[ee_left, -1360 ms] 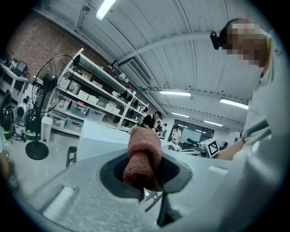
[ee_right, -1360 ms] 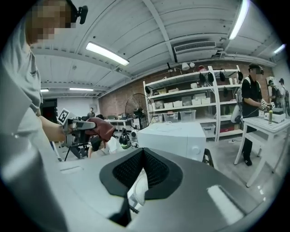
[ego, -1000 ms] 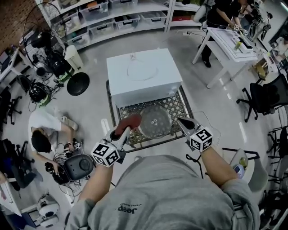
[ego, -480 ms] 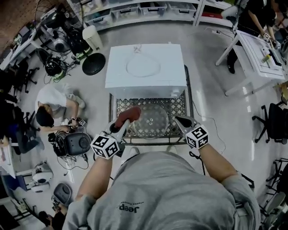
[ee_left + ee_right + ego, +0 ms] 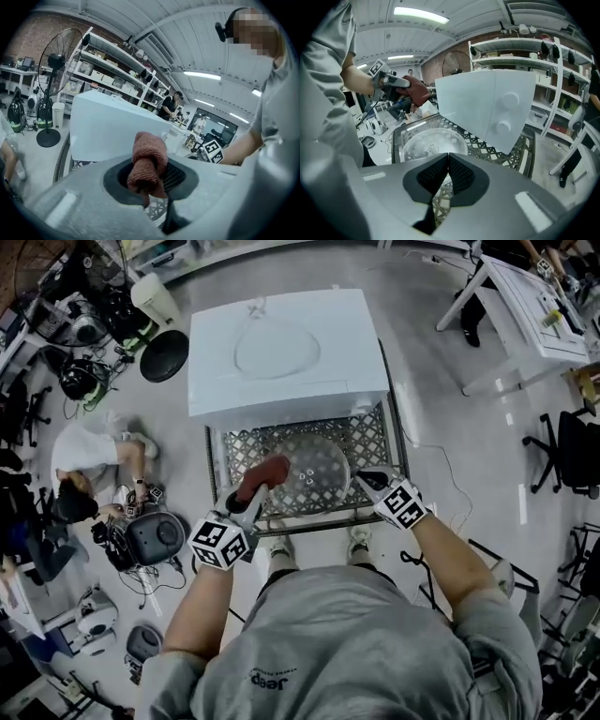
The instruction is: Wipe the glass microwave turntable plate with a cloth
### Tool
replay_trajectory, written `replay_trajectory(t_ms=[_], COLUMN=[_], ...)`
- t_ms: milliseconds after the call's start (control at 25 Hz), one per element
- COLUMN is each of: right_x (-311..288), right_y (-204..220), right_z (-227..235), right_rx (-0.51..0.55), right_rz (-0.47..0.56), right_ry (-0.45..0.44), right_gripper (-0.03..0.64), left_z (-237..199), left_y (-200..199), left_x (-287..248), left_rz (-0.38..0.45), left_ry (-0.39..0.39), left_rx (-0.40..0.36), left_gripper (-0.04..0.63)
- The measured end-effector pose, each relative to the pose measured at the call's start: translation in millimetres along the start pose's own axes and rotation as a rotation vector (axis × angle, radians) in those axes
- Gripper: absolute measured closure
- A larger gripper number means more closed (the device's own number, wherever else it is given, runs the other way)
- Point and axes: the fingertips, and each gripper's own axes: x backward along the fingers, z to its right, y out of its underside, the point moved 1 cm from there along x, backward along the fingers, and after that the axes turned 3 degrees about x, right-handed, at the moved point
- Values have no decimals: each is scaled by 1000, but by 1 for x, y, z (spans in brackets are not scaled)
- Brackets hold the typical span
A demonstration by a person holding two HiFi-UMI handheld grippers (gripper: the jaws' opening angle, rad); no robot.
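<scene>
Head view: the plate (image 5: 317, 468) lies flat on a lattice counter (image 5: 375, 441), just in front of a white box (image 5: 217, 381). The left gripper (image 5: 255, 495) reaches in from the near left, its jaws clamped on a bunched red cloth (image 5: 268, 471). The cloth sits over the plate's left rim. From the right gripper view the cloth (image 5: 418, 92) seems to hang above the plate (image 5: 427, 140) rather than touch it, though that is hard to judge.

Left gripper view: the cloth (image 5: 149, 160) stands up between the closed jaws of the left gripper (image 5: 149, 174), with the white box (image 5: 108, 126) behind.

The right gripper (image 5: 364, 480) is at the plate's near right edge. In its own view the right gripper (image 5: 447, 168) has its jaws pressed together on nothing, above the counter (image 5: 497, 150).
</scene>
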Motion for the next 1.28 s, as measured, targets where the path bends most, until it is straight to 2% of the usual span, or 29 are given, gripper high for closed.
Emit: replay_trajectory(t_ms=[320, 680, 840, 1000, 1160, 1280], right_x=[-51, -74, -79, -82, -82, -81], right_y=[40, 55, 68, 70, 70, 69], right_z=[-6, -10, -10, -8, -9, -10], right_rx=[121, 173, 203, 198, 208, 207], right_rz=[-110, -162, -224, -237, -247, -249], right_ry=[-31, -79, -73, -75, -72, -71], right_gripper=[607, 607, 609, 609, 609, 609], left_z=[-31, -38, -37, -36, -37, -31], left_y=[33, 55, 59, 64, 64, 61], left_x=[-33, -52, -57, -64, -73, -93], left_rz=[-10, -17, -27, -43, -64, -98], left_ry=[24, 30, 38, 45, 46, 61], left_rx=[2, 17, 13, 3, -46, -132], left_gripper=[526, 526, 526, 526, 526, 526])
